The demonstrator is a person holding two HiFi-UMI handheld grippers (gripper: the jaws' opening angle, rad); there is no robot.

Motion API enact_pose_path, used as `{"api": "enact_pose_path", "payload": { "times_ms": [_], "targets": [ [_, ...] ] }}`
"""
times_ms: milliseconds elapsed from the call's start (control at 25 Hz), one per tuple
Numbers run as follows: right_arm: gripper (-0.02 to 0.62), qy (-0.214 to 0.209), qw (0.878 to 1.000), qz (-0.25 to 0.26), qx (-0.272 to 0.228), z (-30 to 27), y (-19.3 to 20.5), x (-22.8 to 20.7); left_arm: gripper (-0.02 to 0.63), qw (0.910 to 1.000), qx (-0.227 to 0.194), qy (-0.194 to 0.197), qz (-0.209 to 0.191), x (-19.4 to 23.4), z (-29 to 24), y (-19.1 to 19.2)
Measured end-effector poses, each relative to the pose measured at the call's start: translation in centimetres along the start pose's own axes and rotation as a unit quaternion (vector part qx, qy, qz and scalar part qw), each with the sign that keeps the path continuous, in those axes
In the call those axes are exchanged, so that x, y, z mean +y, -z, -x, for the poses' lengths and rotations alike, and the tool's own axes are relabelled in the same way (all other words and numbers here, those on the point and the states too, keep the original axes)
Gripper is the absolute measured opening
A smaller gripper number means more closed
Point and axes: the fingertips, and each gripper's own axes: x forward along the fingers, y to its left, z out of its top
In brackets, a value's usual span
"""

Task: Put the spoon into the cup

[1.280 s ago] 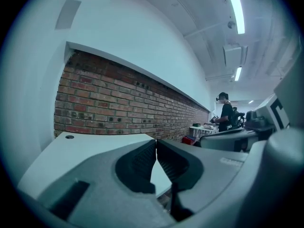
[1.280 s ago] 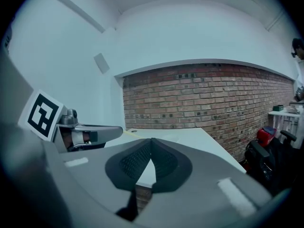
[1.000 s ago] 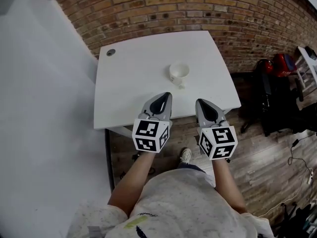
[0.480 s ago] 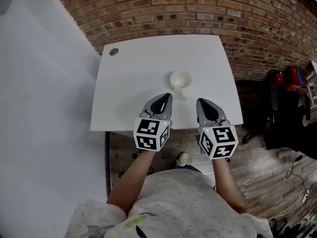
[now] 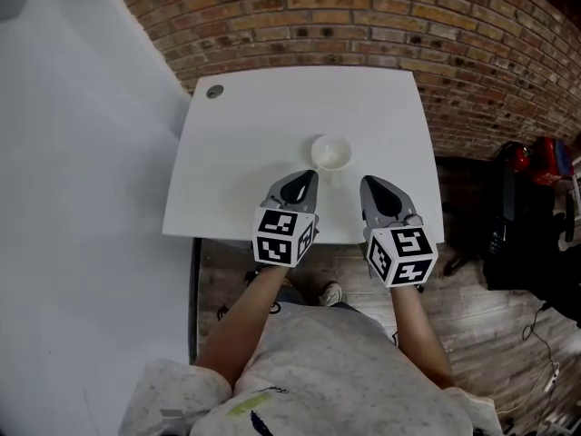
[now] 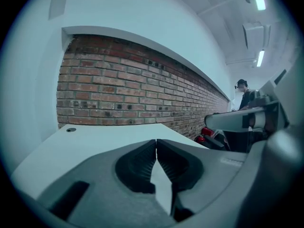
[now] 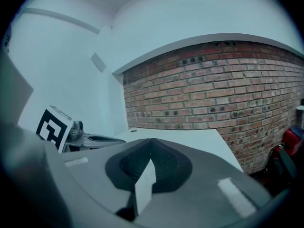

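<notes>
A white cup (image 5: pixel 331 153) stands upright on the white table (image 5: pixel 245 153), a little toward the near edge, with a short white piece, seemingly its handle, pointing toward me. No spoon shows in any view. My left gripper (image 5: pixel 307 176) hovers over the table's near edge, just left of and below the cup, jaws shut and empty (image 6: pixel 156 140). My right gripper (image 5: pixel 369 183) hangs to the right of the cup, also shut with nothing held (image 7: pixel 152 140). Both gripper views look over the table toward the brick wall, and their own jaws hide the cup.
A round grommet (image 5: pixel 214 91) sits at the table's far left corner. A brick wall (image 5: pixel 363 25) runs behind the table and a white wall (image 5: pixel 73 153) on the left. Red and black gear (image 5: pixel 536 180) lies on the wooden floor to the right. A person (image 6: pixel 244 96) stands far off.
The table and cup have drawn closer in the head view. Both grippers now reach over the table's near edge, nearer the cup. Their jaws stayed shut.
</notes>
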Motion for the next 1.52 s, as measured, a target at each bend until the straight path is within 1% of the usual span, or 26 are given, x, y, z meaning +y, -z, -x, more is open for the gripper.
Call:
{"api": "enact_pose_path", "payload": {
  "times_ms": [280, 760, 1280, 1520],
  "targets": [
    [0.009, -0.005, 1.0, 0.002, 0.008, -1.0, 0.7, -1.2, 0.005, 0.9999, 0.013, -0.002, 0.002, 0.3, -2.1, 0.8],
    [0.009, -0.014, 1.0, 0.004, 0.022, -5.0, 0.6, -2.4, 0.005, 0.9992, 0.038, 0.006, 0.005, 1.6, -5.8, 1.7],
    [0.009, -0.014, 0.999, -0.001, 0.033, -7.3, 1.2, -3.3, 0.006, 0.9978, 0.065, 0.014, 0.004, 2.4, -7.6, 3.0],
    [0.009, -0.012, 0.999, -0.003, 0.033, -7.6, 1.2, -3.7, 0.006, 0.998, 0.062, 0.013, -0.004, 2.5, -8.1, 2.8]
  ]
}}
